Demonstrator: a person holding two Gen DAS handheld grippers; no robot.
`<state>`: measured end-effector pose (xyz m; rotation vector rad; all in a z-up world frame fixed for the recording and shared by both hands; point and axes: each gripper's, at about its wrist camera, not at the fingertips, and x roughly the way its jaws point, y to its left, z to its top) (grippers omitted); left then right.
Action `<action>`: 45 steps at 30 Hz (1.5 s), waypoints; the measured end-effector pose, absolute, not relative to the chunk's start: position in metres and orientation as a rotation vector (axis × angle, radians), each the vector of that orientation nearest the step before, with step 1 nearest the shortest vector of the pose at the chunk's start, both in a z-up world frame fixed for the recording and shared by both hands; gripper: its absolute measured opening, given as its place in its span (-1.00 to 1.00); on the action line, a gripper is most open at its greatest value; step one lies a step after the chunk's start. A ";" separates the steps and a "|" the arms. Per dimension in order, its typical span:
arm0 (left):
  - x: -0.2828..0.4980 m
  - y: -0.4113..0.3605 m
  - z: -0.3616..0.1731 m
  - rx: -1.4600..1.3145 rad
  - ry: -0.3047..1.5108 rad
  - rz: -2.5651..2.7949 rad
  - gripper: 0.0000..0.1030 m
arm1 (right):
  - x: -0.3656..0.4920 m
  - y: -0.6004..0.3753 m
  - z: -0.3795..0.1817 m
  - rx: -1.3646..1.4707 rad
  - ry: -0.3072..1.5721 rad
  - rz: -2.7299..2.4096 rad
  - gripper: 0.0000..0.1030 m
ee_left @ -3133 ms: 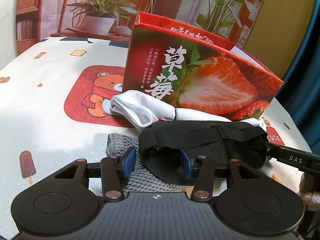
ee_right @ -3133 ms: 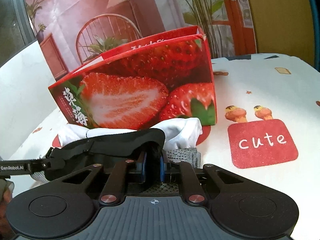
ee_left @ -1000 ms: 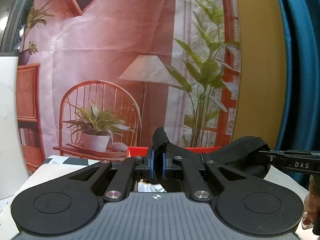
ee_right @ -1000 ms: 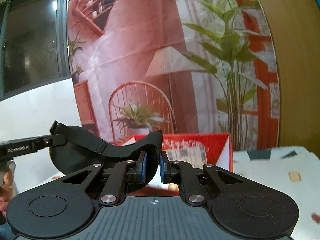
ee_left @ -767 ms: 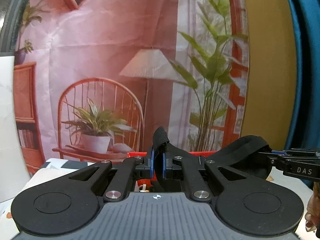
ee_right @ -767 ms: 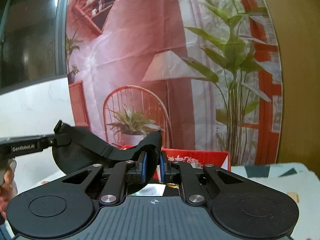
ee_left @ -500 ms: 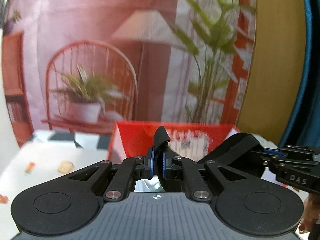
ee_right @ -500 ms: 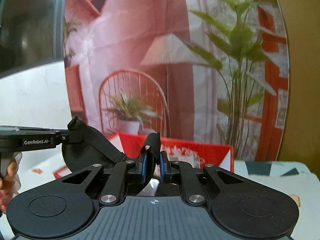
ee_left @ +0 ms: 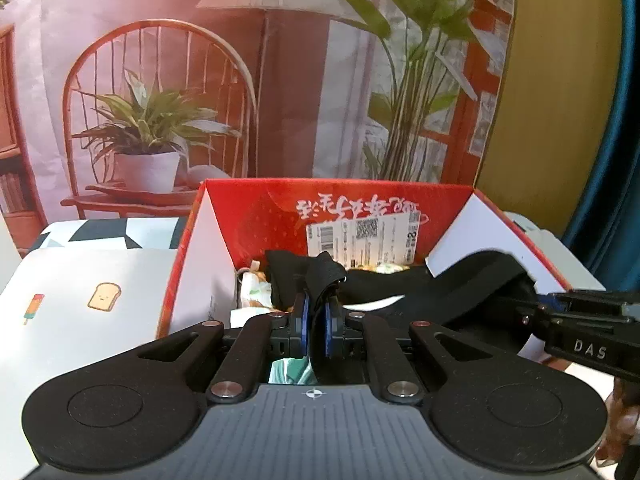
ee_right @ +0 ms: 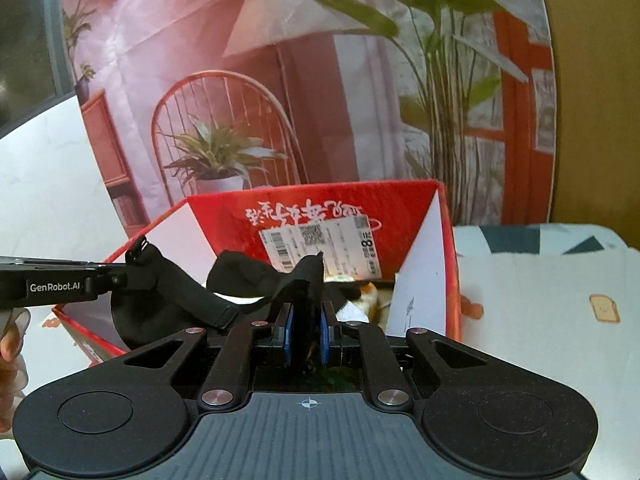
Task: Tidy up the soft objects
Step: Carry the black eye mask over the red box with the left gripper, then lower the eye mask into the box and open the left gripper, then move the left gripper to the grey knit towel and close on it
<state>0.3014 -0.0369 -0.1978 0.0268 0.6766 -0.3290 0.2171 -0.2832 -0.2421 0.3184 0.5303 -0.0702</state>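
Both grippers are clamped tight on the same floppy black thing, looks like a sleep mask [ee_left: 472,280] with an elastic strap. The left gripper [ee_left: 316,322] has its blue pads pinched right down on one bunched-up end of the fabric, which pokes up between them, and the right gripper [ee_right: 306,330] is doing the same on the other end, jaws basically closed with just cloth between. So the mask hangs stretched between the two, sagging over the open top of the red strawberry box [ee_left: 360,204], partly dipping down inside it. From the left view the right gripper comes in from the right edge, holding the far end of the mask just over the box's right wall. From the right view the left one comes in from the left edge, with fingers [ee_right: 12,344] of the person's hand showing underneath it. Inside the box there's already some other soft stuff, something white with green print and something orange-ish, hard to tell what exactly. A white shipping label [ee_left: 362,240] is stuck on the inside of the back wall. The box sits on a tablecloth [ee_left: 80,280] with little toast and popsicle prints, and behind it all hangs a printed backdrop [ee_left: 168,80] of a chair, potted plant and lamp.
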 end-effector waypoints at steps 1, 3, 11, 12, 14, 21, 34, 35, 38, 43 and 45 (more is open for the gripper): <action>0.301 -0.037 -0.200 0.027 0.682 -0.331 -0.83 | 0.217 -0.283 -0.242 0.319 0.531 -0.070 -0.76; 0.302 -0.038 -0.202 0.020 0.698 -0.333 -0.83 | 0.217 -0.283 -0.242 0.321 0.532 -0.066 -0.74; 0.303 -0.031 -0.193 0.012 0.686 -0.336 -0.22 | 0.207 -0.279 -0.230 0.274 0.502 -0.108 -0.23; 0.301 -0.028 -0.191 0.014 0.671 -0.327 -0.03 | 0.206 -0.278 -0.229 0.268 0.497 -0.117 -0.02; 0.298 -0.023 -0.186 0.024 0.648 -0.308 0.13 | 0.200 -0.278 -0.226 0.253 0.480 -0.136 0.15; 0.285 0.000 -0.166 0.002 0.591 -0.265 0.31 | 0.174 -0.279 -0.216 0.252 0.424 -0.161 0.23; 0.203 0.042 -0.191 -0.076 0.639 -0.253 0.68 | 0.119 -0.242 -0.226 0.194 0.342 -0.131 0.63; 0.199 0.042 -0.198 -0.064 0.656 -0.254 0.68 | 0.116 -0.239 -0.230 0.197 0.346 -0.141 0.77; 0.189 0.045 -0.218 -0.055 0.709 -0.245 0.68 | 0.111 -0.234 -0.243 0.206 0.388 -0.162 0.98; 0.175 0.052 -0.241 -0.131 0.797 -0.244 0.68 | 0.104 -0.231 -0.264 0.226 0.476 -0.166 0.99; 0.171 0.050 -0.249 -0.126 0.823 -0.247 0.68 | 0.103 -0.231 -0.272 0.235 0.521 -0.176 0.99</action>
